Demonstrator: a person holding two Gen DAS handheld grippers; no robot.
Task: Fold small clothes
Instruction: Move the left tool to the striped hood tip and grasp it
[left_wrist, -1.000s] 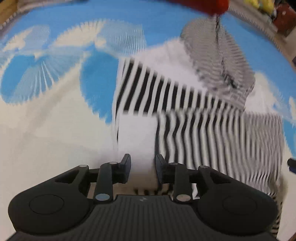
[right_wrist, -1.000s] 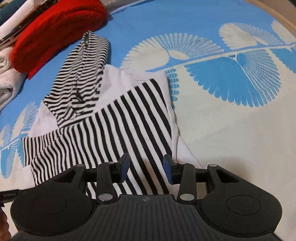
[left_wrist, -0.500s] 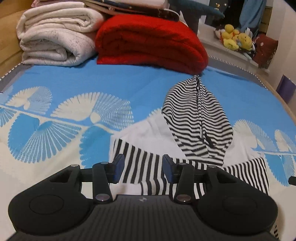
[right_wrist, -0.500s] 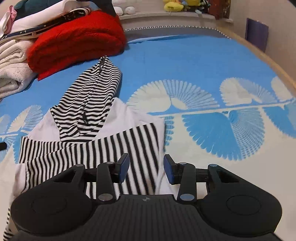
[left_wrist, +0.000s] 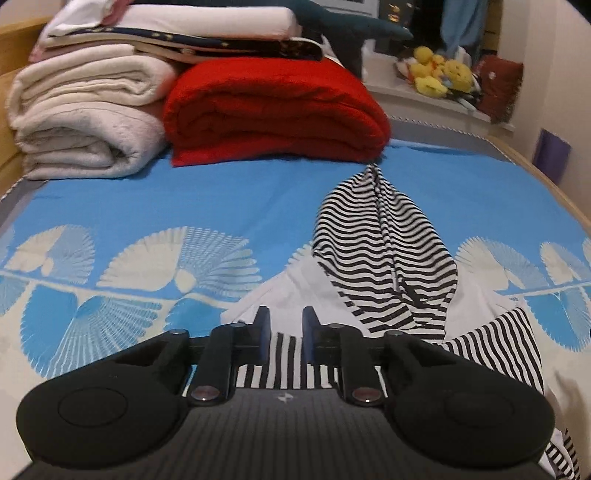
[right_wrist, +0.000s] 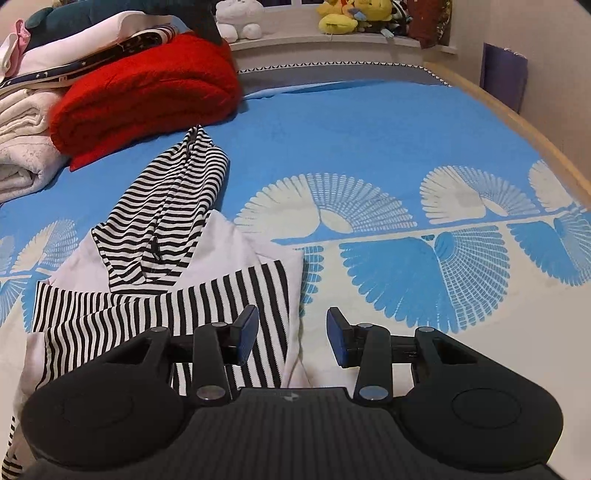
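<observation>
- Black-and-white striped hoodie (right_wrist: 162, 295) is seen spread on the blue patterned bedspread (right_wrist: 369, 147), hood toward the red blanket (right_wrist: 147, 92).
- Left gripper (left_wrist: 286, 332): jaws closing, narrow gap, nothing gripped, above the hoodie.
- Right gripper (right_wrist: 291, 336): jaws held apart, empty, over the hoodie's edge.

Black-and-white striped hoodie (left_wrist: 384, 243) (white body), blue fan-patterned sheet (left_wrist: 184, 206)

right hand-held gripper (right_wrist: 291, 334) (jaws apart, empty) above the striped hoodie (right_wrist: 162, 266).
</observation>
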